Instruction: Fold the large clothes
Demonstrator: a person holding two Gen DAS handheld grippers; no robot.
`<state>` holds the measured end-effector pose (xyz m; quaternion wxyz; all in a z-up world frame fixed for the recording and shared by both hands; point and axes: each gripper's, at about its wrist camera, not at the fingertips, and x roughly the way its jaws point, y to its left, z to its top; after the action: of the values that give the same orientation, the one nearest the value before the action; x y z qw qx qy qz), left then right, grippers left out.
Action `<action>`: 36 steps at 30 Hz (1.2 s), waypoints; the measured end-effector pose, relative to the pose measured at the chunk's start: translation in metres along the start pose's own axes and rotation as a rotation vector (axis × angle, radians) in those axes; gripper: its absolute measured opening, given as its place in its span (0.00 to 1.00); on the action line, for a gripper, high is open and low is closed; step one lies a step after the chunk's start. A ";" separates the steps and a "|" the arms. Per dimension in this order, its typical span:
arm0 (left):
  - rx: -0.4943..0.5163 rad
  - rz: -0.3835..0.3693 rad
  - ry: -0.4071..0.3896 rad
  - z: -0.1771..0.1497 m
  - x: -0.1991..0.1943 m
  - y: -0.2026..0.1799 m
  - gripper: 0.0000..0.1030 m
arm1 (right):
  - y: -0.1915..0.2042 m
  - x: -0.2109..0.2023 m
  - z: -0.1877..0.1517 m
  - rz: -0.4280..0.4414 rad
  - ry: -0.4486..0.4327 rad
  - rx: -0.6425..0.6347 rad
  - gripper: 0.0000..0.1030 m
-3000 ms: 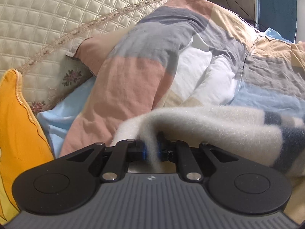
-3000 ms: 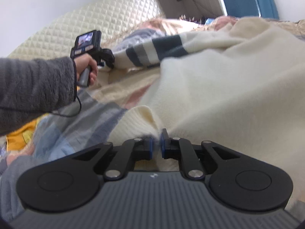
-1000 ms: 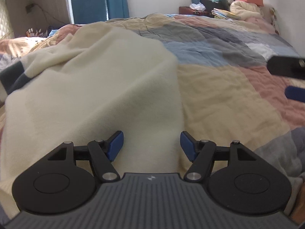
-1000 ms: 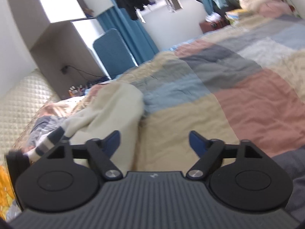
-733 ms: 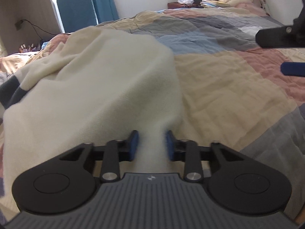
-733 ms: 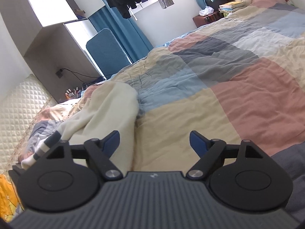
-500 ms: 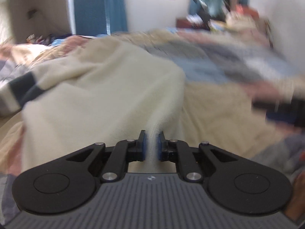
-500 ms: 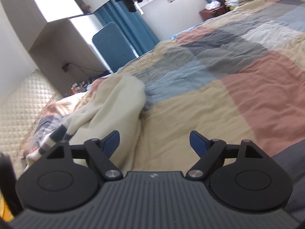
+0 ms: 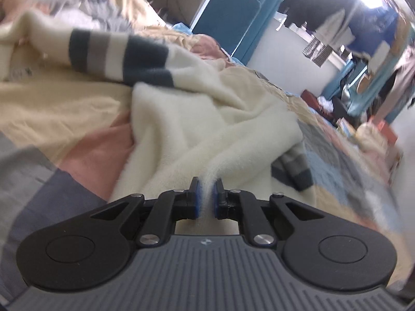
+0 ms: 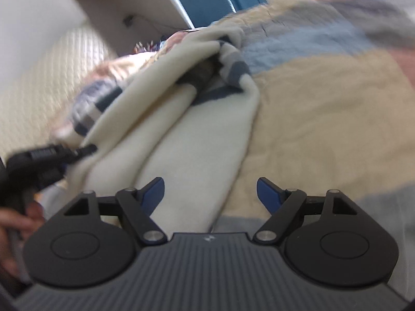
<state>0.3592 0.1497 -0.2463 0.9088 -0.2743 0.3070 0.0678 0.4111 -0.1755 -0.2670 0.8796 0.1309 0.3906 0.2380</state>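
Both handheld units look the same: the left gripper (image 9: 205, 199) and right gripper (image 10: 210, 194) are matte black plastic with a ribbed grey base. Round disc covers sit on each side, silver screws on the linkage arms. Blue fingers (image 10: 267, 191) stick out front, plus a tiny logo mid-deck.

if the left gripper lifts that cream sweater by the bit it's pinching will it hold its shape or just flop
Probably flop: the cream sweater already lies in soft folds and bunches toward the left gripper. It looks thick and fuzzy, so likely grippy rather than slippery, and its far side may drag over the patchwork quilt.
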 end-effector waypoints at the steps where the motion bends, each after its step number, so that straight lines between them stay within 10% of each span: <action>1: 0.005 -0.004 -0.009 0.001 0.000 0.000 0.11 | 0.001 0.006 0.001 0.006 0.009 -0.002 0.77; 8: 0.001 -0.034 -0.035 -0.004 0.006 0.011 0.11 | 0.025 0.045 -0.010 -0.021 0.046 -0.083 0.72; 15: -0.001 -0.079 -0.018 -0.016 -0.001 0.024 0.11 | 0.048 0.056 -0.009 -0.086 0.006 -0.112 0.20; 21: -0.075 -0.133 -0.065 -0.016 -0.018 0.025 0.11 | 0.058 0.026 0.009 -0.274 -0.076 -0.243 0.16; 36: -0.096 -0.269 -0.056 -0.015 -0.027 0.009 0.24 | -0.049 -0.061 0.216 -0.704 -0.282 -0.424 0.15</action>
<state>0.3268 0.1505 -0.2443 0.9036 -0.3543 0.2385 -0.0325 0.5528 -0.2586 -0.1071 0.9593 -0.1623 0.2299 -0.0216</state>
